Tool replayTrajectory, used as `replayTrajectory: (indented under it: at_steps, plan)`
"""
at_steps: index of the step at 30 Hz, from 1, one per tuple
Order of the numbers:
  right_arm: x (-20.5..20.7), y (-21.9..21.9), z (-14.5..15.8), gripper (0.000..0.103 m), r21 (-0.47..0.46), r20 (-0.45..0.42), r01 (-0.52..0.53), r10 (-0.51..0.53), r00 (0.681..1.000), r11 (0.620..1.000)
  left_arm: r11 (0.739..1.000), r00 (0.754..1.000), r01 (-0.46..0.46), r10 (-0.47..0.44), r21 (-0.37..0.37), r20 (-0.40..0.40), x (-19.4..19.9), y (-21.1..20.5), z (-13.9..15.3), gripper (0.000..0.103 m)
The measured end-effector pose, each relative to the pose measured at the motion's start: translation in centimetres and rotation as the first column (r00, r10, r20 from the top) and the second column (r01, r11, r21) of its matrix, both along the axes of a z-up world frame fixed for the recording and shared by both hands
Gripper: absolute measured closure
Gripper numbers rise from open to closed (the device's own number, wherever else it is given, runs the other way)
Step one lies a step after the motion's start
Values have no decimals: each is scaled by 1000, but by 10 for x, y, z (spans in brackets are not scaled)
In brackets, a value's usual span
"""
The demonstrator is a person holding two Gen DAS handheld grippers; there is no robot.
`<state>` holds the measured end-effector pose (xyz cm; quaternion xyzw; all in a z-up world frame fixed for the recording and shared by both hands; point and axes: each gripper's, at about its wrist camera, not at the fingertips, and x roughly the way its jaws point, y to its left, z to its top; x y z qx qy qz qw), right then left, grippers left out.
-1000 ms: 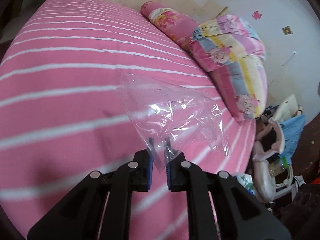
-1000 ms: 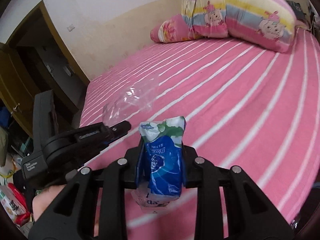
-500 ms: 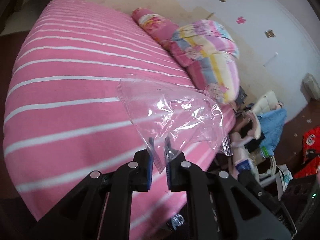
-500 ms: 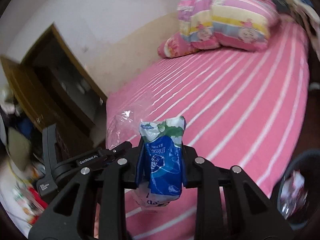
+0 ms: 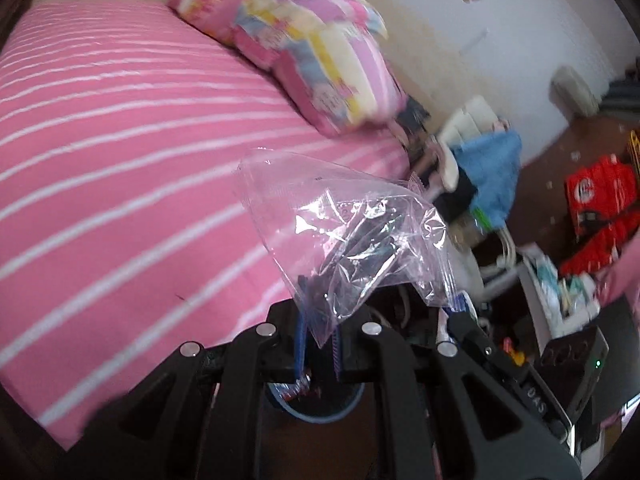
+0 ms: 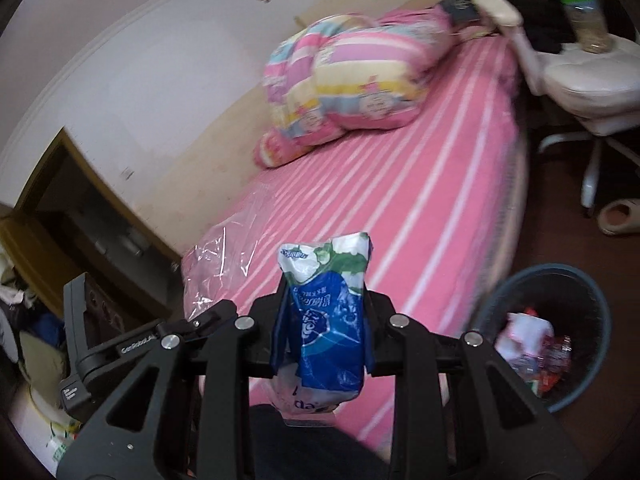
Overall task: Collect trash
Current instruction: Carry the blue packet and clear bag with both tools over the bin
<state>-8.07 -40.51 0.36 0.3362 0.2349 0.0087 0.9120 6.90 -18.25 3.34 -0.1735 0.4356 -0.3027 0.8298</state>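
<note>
Two pieces of trash ride clamped: left gripper (image 5: 318, 344) pinching a clear bag (image 5: 344, 236), right gripper (image 6: 322, 336) squeezing a blue wrapper (image 6: 326, 328), likely bound for the bin (image 6: 592, 292).

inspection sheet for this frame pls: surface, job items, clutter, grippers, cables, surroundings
Surface: pink striped bed, only pillows lying on it.
Job's things: clear plastic bag; blue-white wrapper; bin on floor beside the bed, trash inside.
Clutter: red packaging, blue cloth, slipper.
Grippers: left gripper shut on bag; right gripper shut on wrapper.
Cables: nothing seen.
Surroundings: white chair, wooden door, wall stickers.
</note>
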Motion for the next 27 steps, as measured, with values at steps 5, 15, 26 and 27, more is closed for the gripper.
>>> replayTrajectory:
  at_steps: [5,15,26,27]
  plan:
    - [-30,-45,-22,74,2,-49,96,-96,994,995,995,994,98,-97,26,-42,-11,-52,-24,93]
    - [-49,-100,-85,74,24,-213,215,-205,955,976,969,959,234,-217,78,-183,-15,-143,-100,93]
    - [-43,-127,-161,74,38,-376,269,-236,896,962,901,887,385,-301,201,-351,11,-200,-185,92]
    - [-42,-127,-166,74,40,-388,271,-235,891,962,892,873,403,-308,205,-378,13,-206,-195,92]
